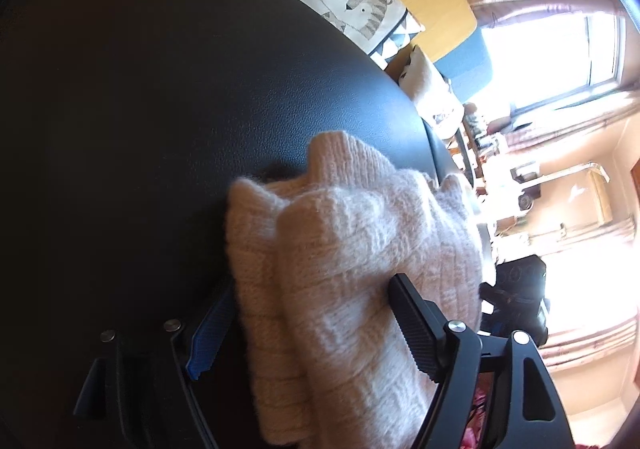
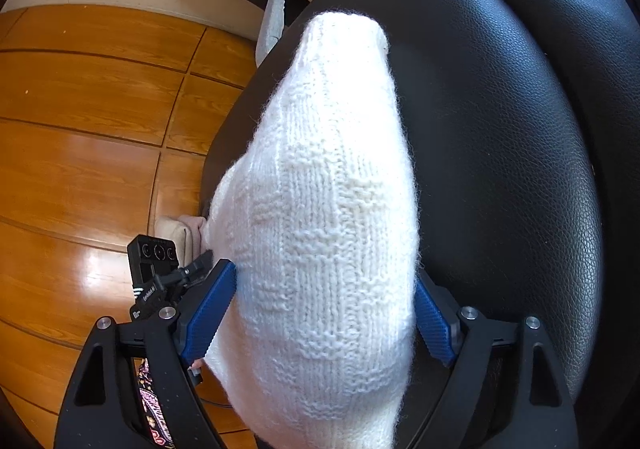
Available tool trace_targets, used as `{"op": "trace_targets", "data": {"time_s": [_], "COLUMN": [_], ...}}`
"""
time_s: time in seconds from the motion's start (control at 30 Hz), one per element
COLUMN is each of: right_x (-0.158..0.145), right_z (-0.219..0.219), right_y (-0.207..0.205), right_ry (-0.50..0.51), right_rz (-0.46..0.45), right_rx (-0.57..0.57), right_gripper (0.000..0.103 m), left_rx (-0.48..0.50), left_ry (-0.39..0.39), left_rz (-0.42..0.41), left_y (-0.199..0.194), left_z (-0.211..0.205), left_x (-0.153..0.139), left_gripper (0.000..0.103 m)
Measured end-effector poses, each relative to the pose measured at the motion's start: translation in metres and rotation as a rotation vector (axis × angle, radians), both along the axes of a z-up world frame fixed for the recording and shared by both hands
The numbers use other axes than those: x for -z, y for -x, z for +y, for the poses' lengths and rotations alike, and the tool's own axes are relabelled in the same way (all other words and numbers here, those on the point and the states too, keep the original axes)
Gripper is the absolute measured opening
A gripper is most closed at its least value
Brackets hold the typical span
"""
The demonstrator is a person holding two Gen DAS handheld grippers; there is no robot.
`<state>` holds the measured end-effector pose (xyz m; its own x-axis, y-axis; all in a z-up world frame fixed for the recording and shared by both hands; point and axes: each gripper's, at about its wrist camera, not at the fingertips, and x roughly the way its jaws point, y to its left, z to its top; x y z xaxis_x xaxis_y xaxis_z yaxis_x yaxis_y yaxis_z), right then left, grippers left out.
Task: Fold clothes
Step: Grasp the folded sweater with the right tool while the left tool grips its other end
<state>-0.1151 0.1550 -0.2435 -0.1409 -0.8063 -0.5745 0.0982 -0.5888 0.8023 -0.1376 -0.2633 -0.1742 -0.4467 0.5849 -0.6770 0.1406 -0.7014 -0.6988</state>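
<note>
A cream-white knitted sweater (image 1: 352, 269) lies bunched on a black leather surface (image 1: 160, 109). My left gripper (image 1: 308, 313) is shut on a thick fold of it, one blue pad at the left and one black finger (image 1: 412, 325) at the right. In the right wrist view the same sweater (image 2: 320, 209) stretches away from me over the black leather seat (image 2: 500, 129). My right gripper (image 2: 324, 313) is shut on its near end, with blue pads (image 2: 208, 313) pressing both sides.
A wooden floor (image 2: 88, 129) lies left of the seat. A tiger-print cushion (image 1: 356, 5) and a grey pad sit beyond the leather. The other gripper's camera (image 2: 154, 265) shows at the seat's left edge. A bright window (image 1: 560, 49) and curtains are at right.
</note>
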Motion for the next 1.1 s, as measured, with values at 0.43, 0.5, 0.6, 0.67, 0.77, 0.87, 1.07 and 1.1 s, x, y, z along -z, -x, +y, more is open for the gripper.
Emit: {"op": "trace_targets", "data": {"time_s": [0.43,0.5,0.6,0.67,0.77,0.87,1.07,1.1], "right_x": [-0.006,-0.005,-0.001,0.002,-0.001,-0.007,-0.002,0.000], "right_z": [-0.020,-0.017,-0.013,-0.011,-0.011,-0.015,-0.016,-0.015], "right_y": [-0.006,-0.007,-0.006,-0.001,0.004,0.017,0.041,0.043], "right_ry": [-0.081,-0.091,-0.052,-0.014,0.001,-0.001,0.006,0.004], "right_rz": [0.121,0.141,0.145,0.135,0.151,0.159,0.132,0.124], "right_rx": [-0.068,-0.060,-0.054,-0.056,-0.096,-0.163,-0.221,-0.216], "right_gripper": [0.093,0.085,0.067,0.063,0.057,0.054,0.053,0.053], "left_rx": [-0.029,-0.019,-0.017,-0.024,-0.051,-0.056,-0.141,-0.178], "left_ry": [0.131,0.164,0.208,0.187,0.173,0.233,0.310,0.296], "left_rz": [0.054,0.068,0.084,0.093,0.098,0.110,0.121,0.117], "left_y": [-0.027,-0.029,-0.029,-0.031,-0.033,-0.039,-0.052,-0.056], "left_z": [0.012,0.015,0.021,0.023,0.025,0.031,0.044,0.044], "left_x": [-0.009,-0.011,-0.014,-0.014,-0.015,-0.025,-0.031,-0.030], "left_gripper": [0.077,0.077,0.075,0.060,0.049,0.044,0.042,0.042]}}
